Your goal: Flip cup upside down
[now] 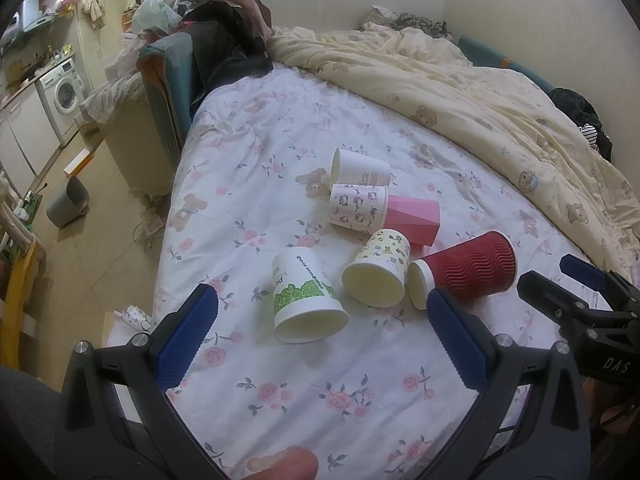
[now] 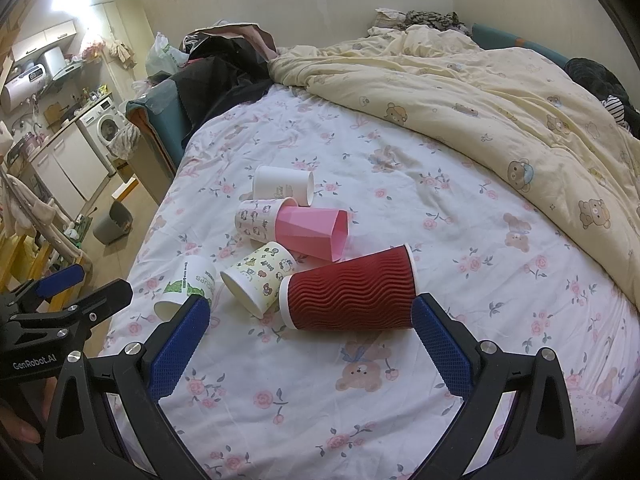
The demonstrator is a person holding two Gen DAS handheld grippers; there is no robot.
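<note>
So, left wrist view: left gripper [image 1: 320, 320] spread wide, holding nothing, hovering over the floral bedsheet [image 1: 256, 136] with the green-print cup [image 1: 302, 296] on its side between the pads. Six cups lie tipped in a cluster. Right wrist view: right gripper [image 2: 310, 324] wide apart, empty, framing the red ribbed cup [image 2: 350, 294], also on its side; pink cup [image 2: 314, 232] behind it.
</note>
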